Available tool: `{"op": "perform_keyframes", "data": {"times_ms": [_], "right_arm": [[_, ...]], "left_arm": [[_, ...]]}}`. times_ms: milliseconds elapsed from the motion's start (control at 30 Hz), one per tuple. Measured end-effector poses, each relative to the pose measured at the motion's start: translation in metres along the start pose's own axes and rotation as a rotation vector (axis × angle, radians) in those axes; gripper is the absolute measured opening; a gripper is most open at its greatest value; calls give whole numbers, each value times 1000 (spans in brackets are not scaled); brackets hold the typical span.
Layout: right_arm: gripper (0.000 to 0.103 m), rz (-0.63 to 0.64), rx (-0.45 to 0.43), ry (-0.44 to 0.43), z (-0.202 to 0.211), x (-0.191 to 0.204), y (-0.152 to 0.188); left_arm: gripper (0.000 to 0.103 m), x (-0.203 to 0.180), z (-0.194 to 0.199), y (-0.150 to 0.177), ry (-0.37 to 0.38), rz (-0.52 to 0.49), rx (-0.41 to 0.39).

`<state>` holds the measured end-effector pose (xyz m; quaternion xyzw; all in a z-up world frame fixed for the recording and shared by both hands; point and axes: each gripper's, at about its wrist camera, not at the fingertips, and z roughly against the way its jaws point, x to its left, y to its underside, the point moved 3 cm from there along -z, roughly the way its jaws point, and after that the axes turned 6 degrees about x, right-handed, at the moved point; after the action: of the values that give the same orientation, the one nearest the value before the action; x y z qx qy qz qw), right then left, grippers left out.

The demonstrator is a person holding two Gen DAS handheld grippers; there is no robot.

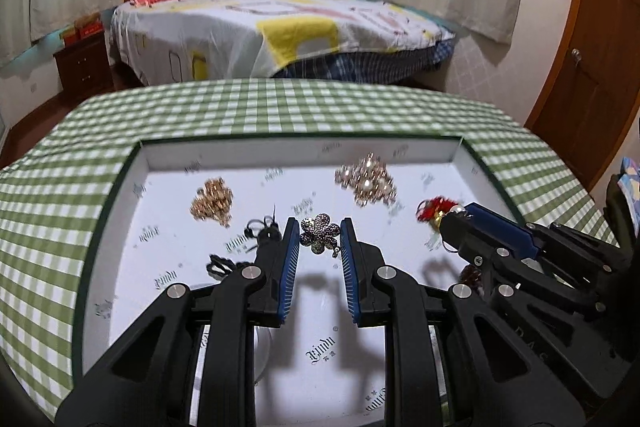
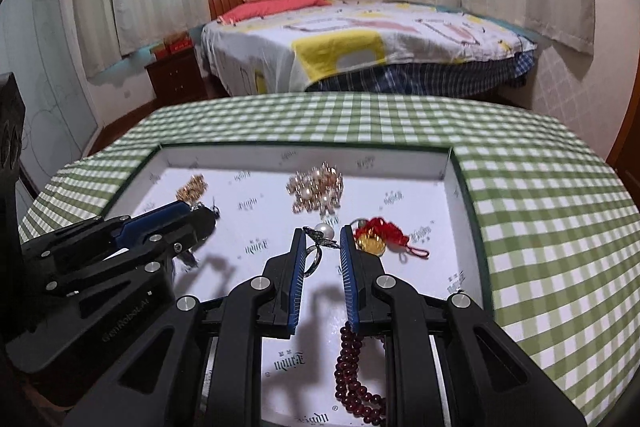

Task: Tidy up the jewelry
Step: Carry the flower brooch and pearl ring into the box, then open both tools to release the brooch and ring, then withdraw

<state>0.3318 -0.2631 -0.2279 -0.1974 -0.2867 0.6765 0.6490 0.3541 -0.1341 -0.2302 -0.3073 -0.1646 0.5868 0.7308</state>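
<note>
Both tongs hovered over the shallow white tray [image 1: 476, 167] that sat on the green-checked surface [image 1: 280, 107], angled down into it.

Left tongs [image 1: 320, 239]: jaws narrow, gap visible, nothing clamped. The silver flower brooch [image 1: 320, 233] lay on the tray floor right between the tips. My read: it was lined up as the next pick, pads not yet on it.

Right tongs [image 2: 320, 241]: also narrow and empty. A pearl ring [image 2: 320, 239] sat at the tips, band partly behind the left pad; I couldn't tell whether it touched.

Rest of the jewelry was loose in the tray:
- gold cluster [image 1: 212, 201] toward the far left corner
- gold-and-pearl piece [image 1: 366, 181] near the far edge, middle
- red knot charm with gold pendant [image 2: 380, 237] toward the right edge, just beside the right tongs
- dark red bead strand [image 2: 356, 375] at the near edge, under the right tongs
- black pieces [image 1: 240, 251] left of the brooch, partly hidden by the left tongs

Everything was spread apart, probably so each piece could be gripped alone. Narrow jaws suit such small, flat items. Sorting looked barely begun.
</note>
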Motion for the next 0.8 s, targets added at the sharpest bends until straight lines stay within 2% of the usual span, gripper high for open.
{"op": "perform_keyframes", "data": {"times_ms": [367,400,467,500,533,800], "right_arm": [[19,-10,31,9,-13,-3,2],[19,-11,31,9,-13,-3,2],[22,-12,33,9,-14,-3,2],[28,-12,33,9,-13,-3,2],[32,-12,31,11,-13,-3,2],[32,-10,17,21,-9,-2,3]], "left_arm": [[21,4,-15,8,-8,14,46],[23,4,-15,8,-8,15,46],[32,4,-15,8,-9,15,47],[39,4,-15,8,-11,16,46],[40,4,-15,8,-10,15,44],[41,3,-10,10,-10,8,37]]}}
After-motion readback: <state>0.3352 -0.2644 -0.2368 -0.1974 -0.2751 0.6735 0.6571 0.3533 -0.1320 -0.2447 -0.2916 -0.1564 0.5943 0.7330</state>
